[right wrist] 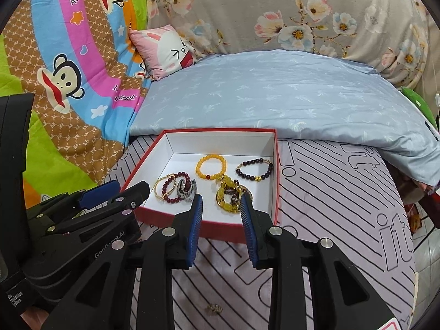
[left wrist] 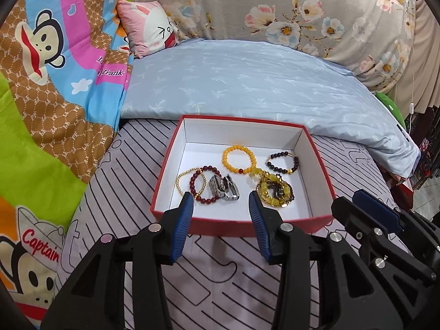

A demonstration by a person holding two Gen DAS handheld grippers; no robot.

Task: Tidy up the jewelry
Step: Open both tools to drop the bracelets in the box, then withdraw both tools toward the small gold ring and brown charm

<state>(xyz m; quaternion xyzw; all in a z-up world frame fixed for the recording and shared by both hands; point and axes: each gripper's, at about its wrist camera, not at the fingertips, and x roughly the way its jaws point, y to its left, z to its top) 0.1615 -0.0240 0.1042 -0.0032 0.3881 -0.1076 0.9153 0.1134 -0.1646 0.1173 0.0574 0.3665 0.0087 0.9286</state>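
A red box (left wrist: 236, 224) with a white inside sits on the striped bed sheet; it also shows in the right wrist view (right wrist: 209, 227). In it lie a yellow bead bracelet (left wrist: 238, 159), a dark bead bracelet (left wrist: 283, 162), a red bead bracelet (left wrist: 205, 185), a thin gold bead bracelet (left wrist: 183, 181), a silver watch (left wrist: 224, 188) and a yellow-and-dark bead pile (left wrist: 275, 194). My left gripper (left wrist: 221, 200) is open and empty at the box's near wall. My right gripper (right wrist: 221, 202) is open and empty beside it. A small gold piece (right wrist: 215, 308) lies on the sheet outside the box.
A light blue quilt (left wrist: 247, 82) lies folded behind the box. A cartoon monkey blanket (left wrist: 46, 96) is at the left, a pink rabbit cushion (left wrist: 151, 27) and a floral cover (left wrist: 302, 8) behind. The bed edge drops off at the right (right wrist: 412, 247).
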